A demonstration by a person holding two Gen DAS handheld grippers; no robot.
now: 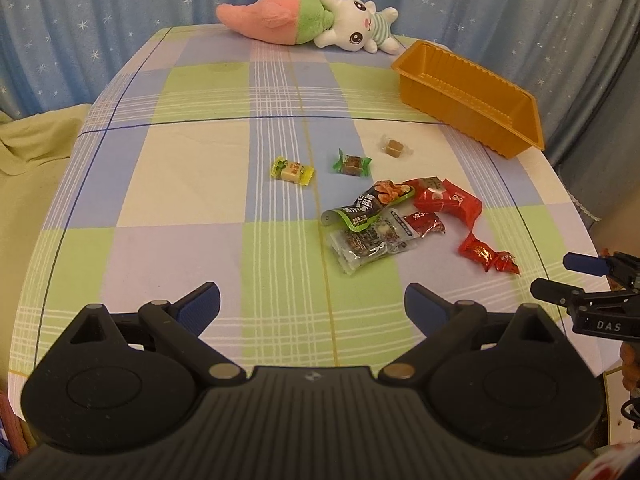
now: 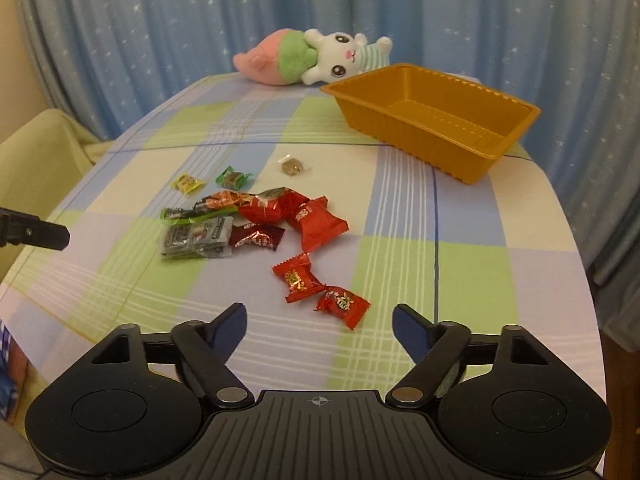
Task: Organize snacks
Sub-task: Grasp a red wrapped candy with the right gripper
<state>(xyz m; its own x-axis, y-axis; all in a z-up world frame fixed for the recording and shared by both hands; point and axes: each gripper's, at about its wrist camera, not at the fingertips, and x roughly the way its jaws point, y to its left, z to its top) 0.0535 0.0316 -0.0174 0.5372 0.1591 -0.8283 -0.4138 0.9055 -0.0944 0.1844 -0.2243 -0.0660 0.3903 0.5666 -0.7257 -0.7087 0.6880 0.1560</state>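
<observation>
**Snacks loose on cloth, tray empty**

Count: three small candies in a row; behind them one orange tray. Nearer, a snack pile and two red candies just ahead of the right gripper, jaws apart, nothing between. Left gripper wide, empty.

A: The tray is glossy, ribbed orange plastic; the red wrappers are shiny, crinkled foil.

B: The desk is covered in matt checked cloth. The toy is soft plush; the curtain is pleated fabric.
</observation>
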